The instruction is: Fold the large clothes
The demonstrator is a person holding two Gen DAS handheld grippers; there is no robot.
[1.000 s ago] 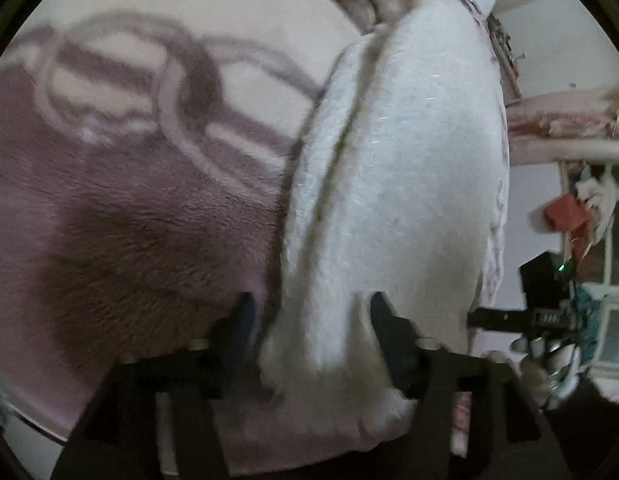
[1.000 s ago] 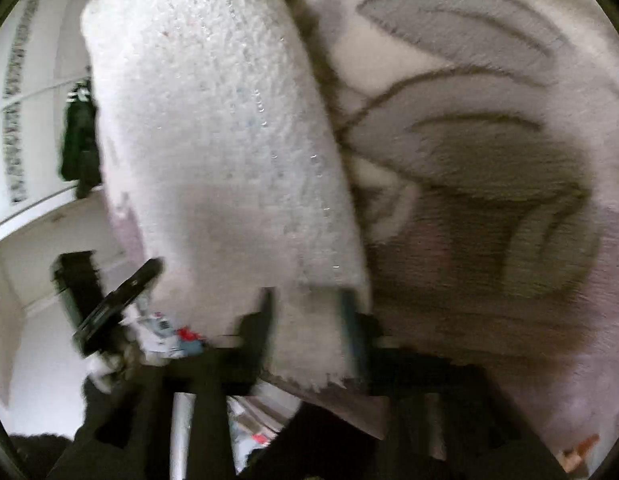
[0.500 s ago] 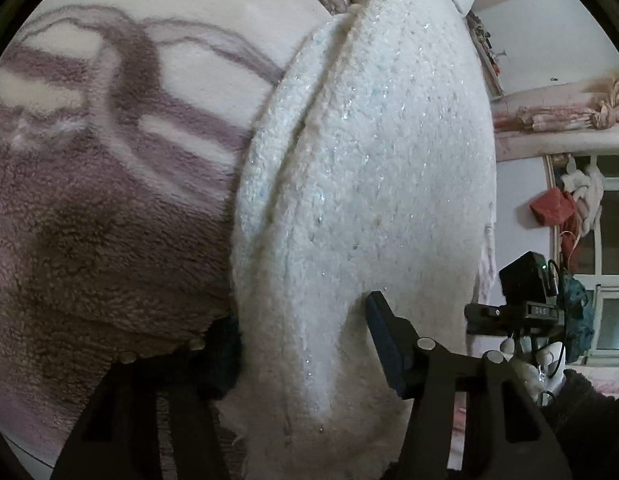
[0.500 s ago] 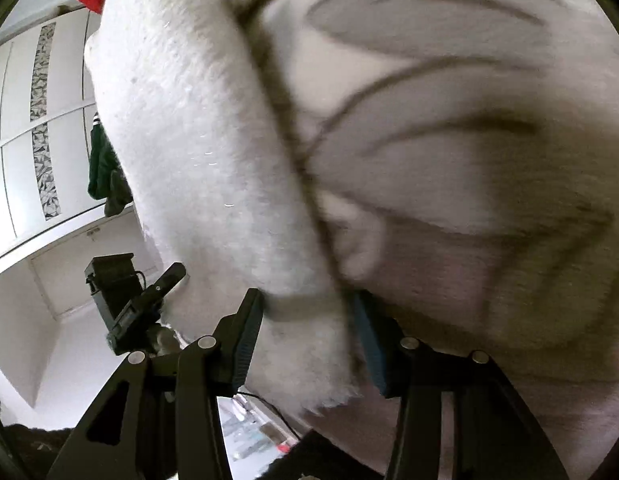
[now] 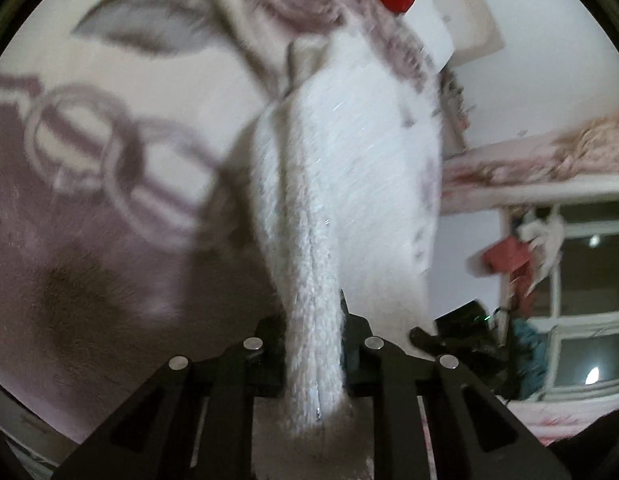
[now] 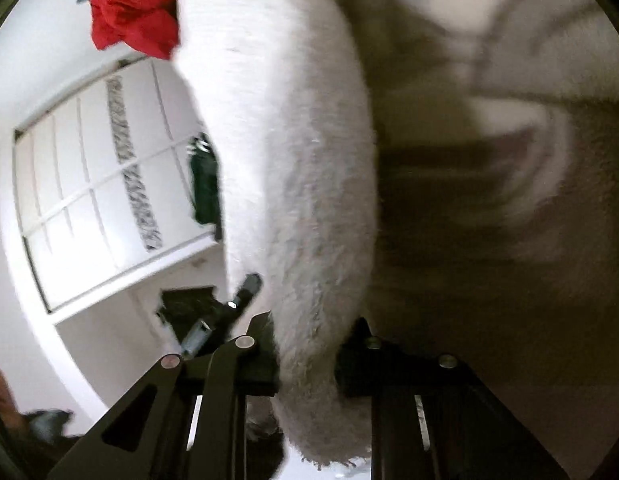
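- Fluffy white fabric, the large garment (image 5: 341,184), filled the middle of both wrist views, lying along a purple-and-cream patterned blanket (image 5: 109,208) that looked like a bed cover.
- We had the left tongs (image 5: 315,320) pinched narrow on a bunched edge of that garment; their jaws had just been closing, and the cloth sat squeezed between them.
- We had the right tongs (image 6: 309,340) likewise clamped on a thick fold of the same white cloth (image 6: 285,168), jaws having just closed, cloth between the pads.
- We judged this to be the grasp-and-lift step: both ends of one edge were taken up and the fabric stretched away from each pair of tongs.
- Both views were blurred, so we could not tell how much of the garment hung free.
- Our next move, we reckoned, called for carrying the held edge over onto the far part of the garment, keeping both hands level and the grip firm, since thick pile can slip.
- A red cloth (image 6: 133,8) lay near the far end and ought to be avoided.
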